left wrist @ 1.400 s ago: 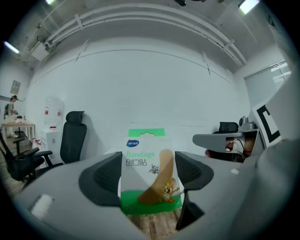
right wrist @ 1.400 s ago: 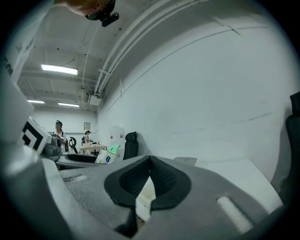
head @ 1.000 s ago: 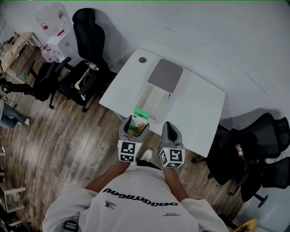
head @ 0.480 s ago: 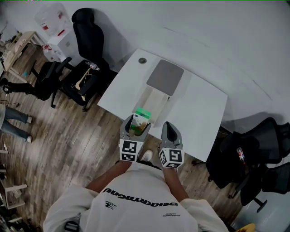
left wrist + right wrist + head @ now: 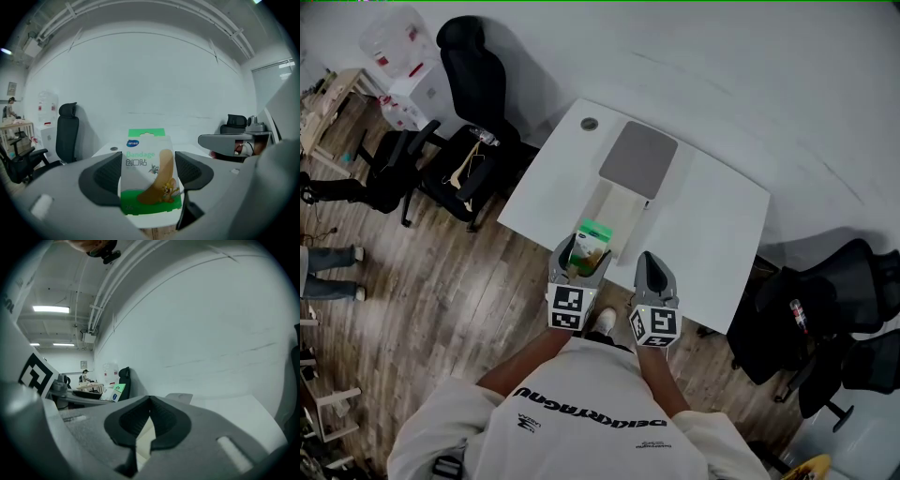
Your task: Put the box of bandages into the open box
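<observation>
The bandage box (image 5: pixel 594 234), white and green with a cartoon plaster printed on it, stands upright between the pads of my left gripper (image 5: pixel 581 255), which is shut on its sides. It hangs over the table's near edge, just short of the open box (image 5: pixel 623 202), a pale tray with its grey lid (image 5: pixel 638 159) folded back. In the left gripper view the bandage box (image 5: pixel 149 180) fills the gap between the dark pads (image 5: pixel 105 176). My right gripper (image 5: pixel 648 262) is beside it to the right, shut and empty, and its jaw tips meet (image 5: pixel 150 401).
The white table (image 5: pixel 712 225) carries a small round disc (image 5: pixel 589 123) at its far left corner. Black office chairs stand left (image 5: pixel 469 159) and right (image 5: pixel 825 300) of it. A water dispenser (image 5: pixel 394 47) stands at the far left on the wooden floor.
Neither gripper nor the bandage box has visibly moved against the table; only the head view has shifted slightly.
</observation>
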The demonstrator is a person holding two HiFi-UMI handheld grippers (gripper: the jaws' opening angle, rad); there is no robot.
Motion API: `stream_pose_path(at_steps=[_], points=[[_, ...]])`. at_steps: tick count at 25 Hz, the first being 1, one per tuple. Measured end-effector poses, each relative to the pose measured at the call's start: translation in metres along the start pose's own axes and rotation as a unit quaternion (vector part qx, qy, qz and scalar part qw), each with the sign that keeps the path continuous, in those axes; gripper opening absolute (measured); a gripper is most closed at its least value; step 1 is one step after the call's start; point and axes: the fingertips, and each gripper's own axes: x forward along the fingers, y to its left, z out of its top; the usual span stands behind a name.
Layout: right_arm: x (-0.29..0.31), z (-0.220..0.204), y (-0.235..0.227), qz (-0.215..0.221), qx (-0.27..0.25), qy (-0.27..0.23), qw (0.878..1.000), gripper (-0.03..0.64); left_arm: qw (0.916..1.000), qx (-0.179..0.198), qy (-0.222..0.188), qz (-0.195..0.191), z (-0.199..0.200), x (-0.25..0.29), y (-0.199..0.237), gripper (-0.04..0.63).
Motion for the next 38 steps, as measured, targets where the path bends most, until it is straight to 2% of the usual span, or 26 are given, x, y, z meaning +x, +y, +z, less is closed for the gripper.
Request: stream_pose_path(at_steps=[18, 38], points=[[0.025, -0.012, -0.003, -0.035, 0.011, 0.015, 0.999, 0.000, 0.9986, -0.031, 0.027, -0.034, -0.011, 0.043, 0.014, 0.360], [0.045, -0.027, -0.013, -0.064, 0.025, 0.032, 0.997, 0.000, 0.9945, -0.006, 0.091, -0.052, -0.044, 0.089, 0.017, 0.357]])
